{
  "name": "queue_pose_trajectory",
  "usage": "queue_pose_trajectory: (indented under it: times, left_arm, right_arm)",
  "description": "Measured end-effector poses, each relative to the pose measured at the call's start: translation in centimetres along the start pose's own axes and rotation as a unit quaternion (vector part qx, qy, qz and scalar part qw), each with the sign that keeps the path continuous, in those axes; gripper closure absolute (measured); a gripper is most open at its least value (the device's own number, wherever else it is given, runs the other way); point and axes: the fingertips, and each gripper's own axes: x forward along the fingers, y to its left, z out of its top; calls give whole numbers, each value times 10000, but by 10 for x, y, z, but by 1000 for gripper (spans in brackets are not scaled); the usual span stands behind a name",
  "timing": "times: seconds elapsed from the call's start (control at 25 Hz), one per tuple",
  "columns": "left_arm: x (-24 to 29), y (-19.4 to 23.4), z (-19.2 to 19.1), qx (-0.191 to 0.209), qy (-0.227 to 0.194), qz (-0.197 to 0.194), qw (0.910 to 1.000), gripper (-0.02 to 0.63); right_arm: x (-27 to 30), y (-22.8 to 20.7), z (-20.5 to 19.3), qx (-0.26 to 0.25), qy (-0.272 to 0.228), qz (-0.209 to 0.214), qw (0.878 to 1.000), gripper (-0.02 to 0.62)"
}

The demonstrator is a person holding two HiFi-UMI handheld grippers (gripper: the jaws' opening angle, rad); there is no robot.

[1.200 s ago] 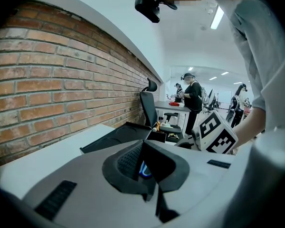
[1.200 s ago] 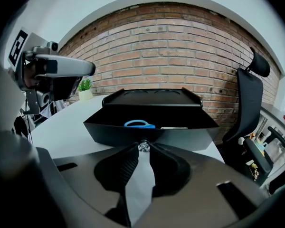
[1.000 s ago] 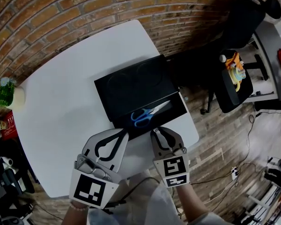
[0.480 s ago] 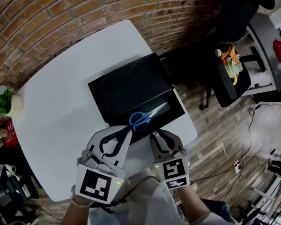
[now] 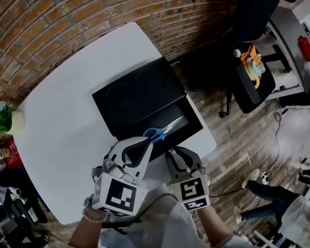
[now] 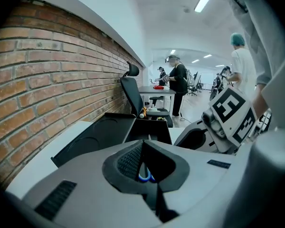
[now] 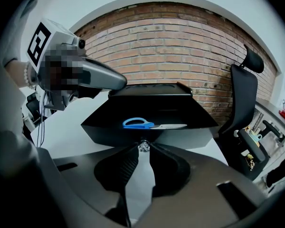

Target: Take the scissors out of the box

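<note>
White table [image 5: 67, 118]: smooth, rounded corners, beneath both hand-held grippers.
Black box [image 5: 139, 94]: rectangular, lid laid open, just ahead of both.
Left hand-held gripper [image 5: 146, 141]: jaws together, empty, tip over the box's near edge.
Right hand-held gripper [image 5: 172, 152]: jaws together, empty, short of the box.
Scissors [image 5: 163, 129]: blue loop handles, bright metal blades, flat inside the box, just beyond the left tip.

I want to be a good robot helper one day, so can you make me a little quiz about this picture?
1. Pick one: what colour are the handles of the scissors? A red, B blue, C green.
2. True or false: the black box is closed.
3. Fill in: of the left gripper and the right gripper, the ___ one has its jaws nearer the scissors' handles.

Key: 1 B. 2 false, it stands open with the scissors inside. 3 left.
</note>
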Motion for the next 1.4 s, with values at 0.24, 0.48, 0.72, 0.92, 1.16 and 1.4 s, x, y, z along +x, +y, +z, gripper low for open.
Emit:
queue_pose_trajectory:
  times: [0.24, 0.48, 0.72, 0.92, 1.16, 1.4]
  left_arm:
    - [15, -7, -11, 72, 339, -105, 9993, 589]
    - [32, -23, -26, 339, 846, -386, 9951, 586]
    - [42, -31, -35, 479, 1400, -561, 9874, 519]
    - [49, -32, -43, 539, 1932, -603, 9778, 514]
    - [60, -35, -45, 689, 2372, -696, 9665, 514]
    - [68, -34, -55, 826, 2820, -763, 9528, 514]
  right_arm:
    - [-6, -1, -4, 8, -44, 24, 10000, 502]
    - [-6, -2, -5, 15, -96, 48, 9999, 502]
    - [-6, -3, -5, 71, -143, 117, 9998, 502]
    - [-6, -4, -5, 17, -171, 178, 9997, 502]
    - [-6, -5, -5, 132, -220, 237, 9994, 502]
    - [-7, -6, -6, 199, -269, 310, 9990, 502]
